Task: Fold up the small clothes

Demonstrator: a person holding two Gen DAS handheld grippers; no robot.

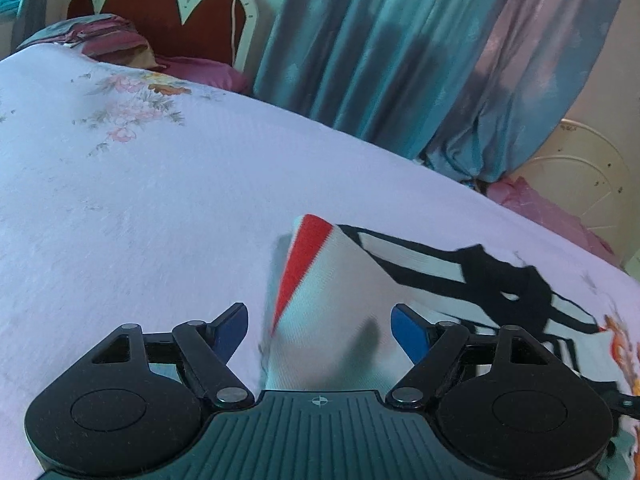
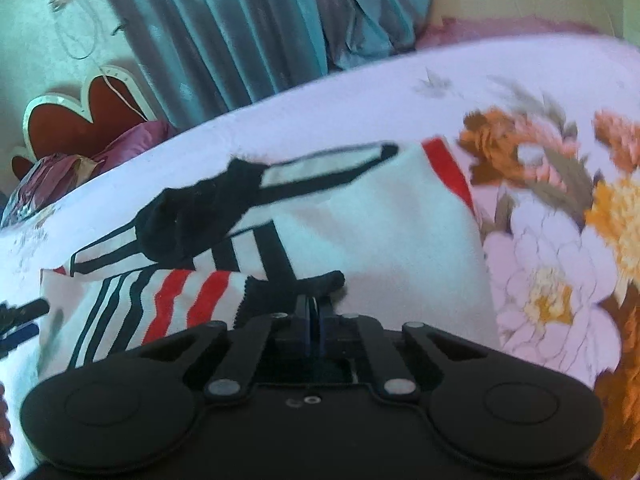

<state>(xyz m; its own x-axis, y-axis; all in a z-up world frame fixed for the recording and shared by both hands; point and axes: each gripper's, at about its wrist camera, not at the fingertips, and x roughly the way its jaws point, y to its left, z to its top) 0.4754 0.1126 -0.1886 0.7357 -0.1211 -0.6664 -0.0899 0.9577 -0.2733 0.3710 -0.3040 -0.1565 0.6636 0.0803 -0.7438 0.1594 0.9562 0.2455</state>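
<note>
Looking along the left gripper [image 1: 319,322], we see its blue-padded fingers [image 1: 231,330] spread wide with nothing between them, hovering just over the near edge of a small white shirt [image 1: 340,300] that lies on the bed sheet [image 1: 160,208]. The shirt's corner with a red band points away from us, toward the headboard [image 1: 168,4] side of the bed, and black stripes run across the cloth to the right of that corner. In the right wrist view, the right gripper [image 2: 314,306] has its jaws pressed together on a dark edge of the shirt [image 2: 380,216], right at the fingertips; we cannot see how much cloth sits inside the pinch. From there the shirt spreads away from the gripper, with a black collar bunched on its left part, red and black stripes on a folded piece below that, and a red band along its far right edge. Just right of the shirt the sheet carries large printed flowers [image 2: 552,264]. Beyond the bed hangs a teal curtain [image 2: 240,32], with the headboard and purple pillows [image 2: 132,140] left of it.
</note>
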